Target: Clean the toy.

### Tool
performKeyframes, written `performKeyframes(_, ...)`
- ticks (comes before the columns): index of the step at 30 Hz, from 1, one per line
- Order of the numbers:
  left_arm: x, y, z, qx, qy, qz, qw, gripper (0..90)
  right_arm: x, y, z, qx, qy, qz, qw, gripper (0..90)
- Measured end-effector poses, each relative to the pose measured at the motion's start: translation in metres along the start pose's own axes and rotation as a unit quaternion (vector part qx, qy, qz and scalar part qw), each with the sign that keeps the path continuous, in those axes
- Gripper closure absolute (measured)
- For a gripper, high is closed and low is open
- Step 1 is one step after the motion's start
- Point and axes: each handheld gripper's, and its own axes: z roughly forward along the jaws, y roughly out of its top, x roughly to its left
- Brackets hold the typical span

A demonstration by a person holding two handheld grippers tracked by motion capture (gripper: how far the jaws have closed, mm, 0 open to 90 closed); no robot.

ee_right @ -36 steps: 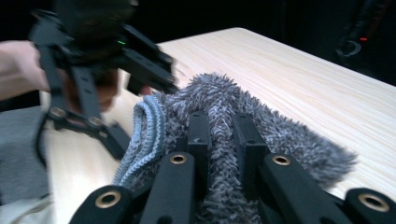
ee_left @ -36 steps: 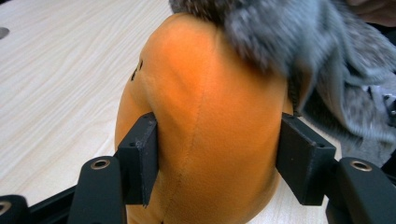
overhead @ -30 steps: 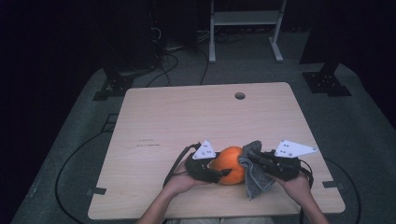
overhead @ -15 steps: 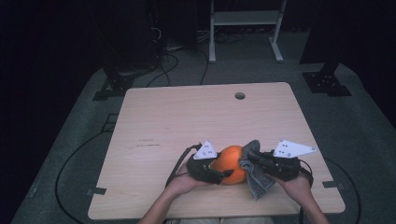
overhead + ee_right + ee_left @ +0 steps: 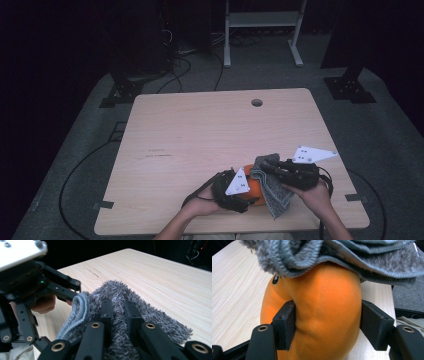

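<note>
An orange soft rounded thing (image 5: 254, 191) lies near the table's front edge. My left gripper (image 5: 250, 199) comes at it from the left. In the left gripper view its jaws have just been closing and the pads (image 5: 287, 322) dent the orange thing (image 5: 324, 297) from both sides. A shaggy grey cloth (image 5: 272, 192) drapes over the top and right side of the orange thing. My right gripper (image 5: 267, 167) is shut on this cloth (image 5: 115, 292), pinching a fold between its fingers (image 5: 106, 312). The cloth (image 5: 362, 257) hangs over the orange thing's top.
The light wooden table (image 5: 200, 130) has a round cable hole (image 5: 256, 102) near its far edge. Both hands work close to the front edge (image 5: 150, 231). Cables and stand feet (image 5: 347, 87) lie on the dark floor around the table.
My left gripper has shifted a little to the right and toward the front edge, along the orange thing. The right gripper and the cloth have stayed put.
</note>
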Motion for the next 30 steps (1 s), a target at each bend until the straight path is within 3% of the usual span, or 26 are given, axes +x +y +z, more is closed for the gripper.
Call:
performKeyframes(2, 0.002, -0.001, -0.001, 0.000, 0.000, -0.003, 1.0000, 34.5, -0.008, -0.006, -0.001, -0.003, 0.006, 0.020, 0.9998, 79.2)
performKeyframes(6, 0.004, -0.002, -0.001, -0.002, 0.000, -0.009, 1.0000, 34.8, -0.019, -0.015, -0.006, 0.006, -0.008, 0.040, 0.9991, 79.2)
performKeyframes(10, 0.013, -0.004, -0.004, -0.015, 0.006, -0.053, 0.9985, 34.1, -0.025, -0.022, -0.014, 0.020, -0.023, 0.043, 0.9986, 79.2)
performKeyframes(13, 0.022, -0.007, -0.007, -0.027, 0.011, -0.090, 0.9955, 33.8, -0.025, -0.022, -0.019, 0.017, -0.025, 0.038, 0.9988, 79.3)
performKeyframes(17, 0.028, -0.008, -0.008, -0.039, 0.019, -0.122, 0.9916, 33.7, -0.015, -0.014, -0.020, 0.012, -0.023, 0.013, 0.9996, 79.4)
performKeyframes(19, 0.026, -0.007, -0.006, -0.038, 0.021, -0.119, 0.9920, 33.5, -0.005, -0.008, -0.015, 0.012, -0.016, -0.004, 0.9998, 79.5)
performKeyframes(24, 0.018, -0.003, -0.003, -0.019, 0.021, -0.082, 0.9963, 25.8, 0.017, 0.004, 0.000, 0.017, -0.004, -0.044, 0.9989, 79.5)
performKeyframes(26, 0.023, -0.005, -0.005, -0.026, 0.022, -0.087, 0.9956, 18.7, 0.018, 0.005, 0.001, 0.020, -0.004, -0.052, 0.9984, 79.5)
performKeyframes(28, 0.029, -0.007, -0.005, -0.021, 0.022, -0.099, 0.9947, 9.2, 0.013, 0.002, -0.002, 0.015, 0.002, -0.042, 0.9990, 79.5)
performKeyframes(30, 0.034, -0.010, -0.002, -0.017, 0.008, -0.113, 0.9934, 7.2, 0.006, -0.001, -0.005, 0.012, 0.008, -0.025, 0.9996, 79.5)
